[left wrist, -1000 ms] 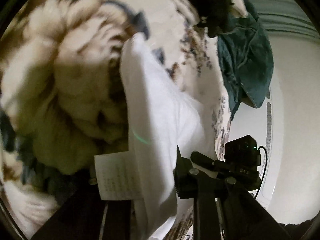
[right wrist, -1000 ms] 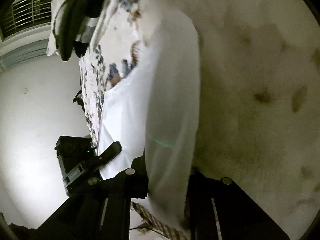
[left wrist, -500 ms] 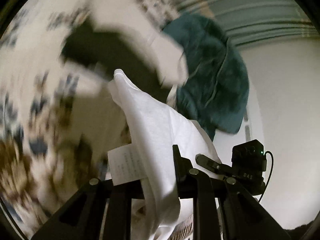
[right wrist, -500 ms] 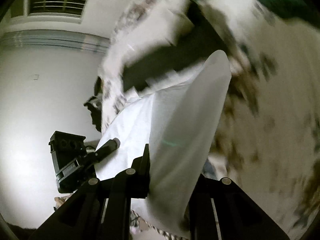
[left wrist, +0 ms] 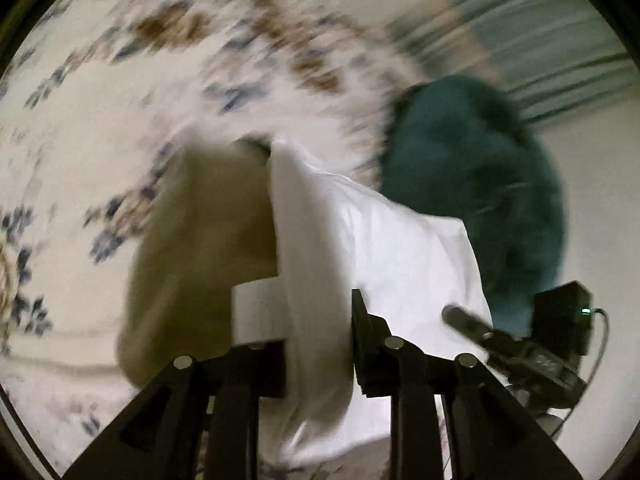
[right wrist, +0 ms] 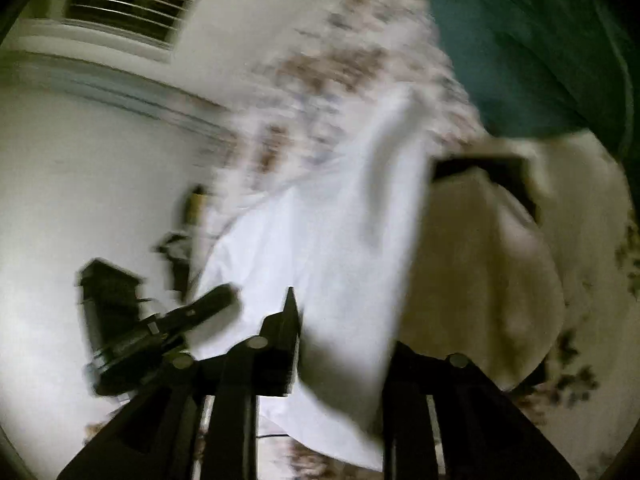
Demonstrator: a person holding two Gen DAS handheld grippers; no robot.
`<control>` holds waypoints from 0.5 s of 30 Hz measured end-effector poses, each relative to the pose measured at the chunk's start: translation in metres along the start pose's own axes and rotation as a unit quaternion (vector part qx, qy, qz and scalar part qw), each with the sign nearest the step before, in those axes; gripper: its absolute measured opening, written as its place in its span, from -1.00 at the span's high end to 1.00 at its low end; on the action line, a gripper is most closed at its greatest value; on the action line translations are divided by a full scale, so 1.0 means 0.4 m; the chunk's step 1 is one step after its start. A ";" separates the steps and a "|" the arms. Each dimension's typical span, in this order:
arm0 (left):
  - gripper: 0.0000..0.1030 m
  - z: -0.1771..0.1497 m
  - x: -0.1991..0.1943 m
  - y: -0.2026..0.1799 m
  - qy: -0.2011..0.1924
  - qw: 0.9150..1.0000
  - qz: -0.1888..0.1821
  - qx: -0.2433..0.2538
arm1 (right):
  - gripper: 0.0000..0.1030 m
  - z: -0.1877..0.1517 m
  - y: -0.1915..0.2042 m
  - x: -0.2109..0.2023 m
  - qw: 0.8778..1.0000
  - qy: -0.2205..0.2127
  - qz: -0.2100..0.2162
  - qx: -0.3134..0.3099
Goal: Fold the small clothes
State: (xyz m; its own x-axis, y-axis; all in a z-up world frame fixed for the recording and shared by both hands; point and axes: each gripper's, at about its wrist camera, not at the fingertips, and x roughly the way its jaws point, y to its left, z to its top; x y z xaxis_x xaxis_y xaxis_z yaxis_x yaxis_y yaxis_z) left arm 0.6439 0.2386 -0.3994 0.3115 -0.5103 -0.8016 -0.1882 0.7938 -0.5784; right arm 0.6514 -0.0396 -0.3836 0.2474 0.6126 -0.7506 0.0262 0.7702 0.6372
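A white garment (left wrist: 384, 248) hangs stretched between my two grippers above a floral bedspread (left wrist: 100, 120). My left gripper (left wrist: 318, 336) is shut on one edge of it, with a white label (left wrist: 258, 312) beside the left finger. My right gripper (right wrist: 340, 344) is shut on the other edge of the white garment (right wrist: 320, 240). Each gripper shows at the side of the other's view. A cream folded cloth (left wrist: 200, 264) lies on the bed under the garment; it also shows in the right wrist view (right wrist: 480, 272). Both views are blurred by motion.
A dark teal garment (left wrist: 480, 184) lies on the bed beyond the white one, also in the right wrist view (right wrist: 520, 40). A white wall (right wrist: 80, 180) and a vent (right wrist: 132, 4) stand behind. A dark strip (right wrist: 488, 172) sits on the cream cloth.
Both grippers have swung with the white garment across the bed. The view moved from the black and white cloth to the cream cloth, which now lies right under the garment.
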 end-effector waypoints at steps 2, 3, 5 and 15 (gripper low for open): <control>0.59 -0.024 -0.001 0.015 -0.008 1.000 -0.001 -0.002 | -0.25 -0.001 -0.020 0.029 0.999 0.006 -0.050 -0.006; 0.55 -0.035 -0.010 0.011 -0.017 1.000 0.008 0.004 | -0.35 -0.004 -0.022 0.029 0.998 0.005 -0.063 -0.012; 0.48 -0.056 -0.032 -0.006 -0.036 0.998 0.037 0.025 | -0.64 -0.026 -0.022 0.019 0.995 0.001 -0.094 -0.033; -1.00 -0.165 -0.064 -0.124 -0.077 0.962 0.236 0.114 | -1.00 -0.165 0.032 -0.102 0.936 -0.046 -0.329 -0.115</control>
State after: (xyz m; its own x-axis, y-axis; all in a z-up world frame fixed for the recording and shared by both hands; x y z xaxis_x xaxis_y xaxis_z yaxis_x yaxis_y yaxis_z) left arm 0.5839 0.1906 -0.3601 0.3795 -0.0331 -0.9246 -0.1397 0.9859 -0.0926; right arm 0.5778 -0.0432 -0.3563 0.3332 -0.0185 -0.9427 -0.0038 0.9998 -0.0209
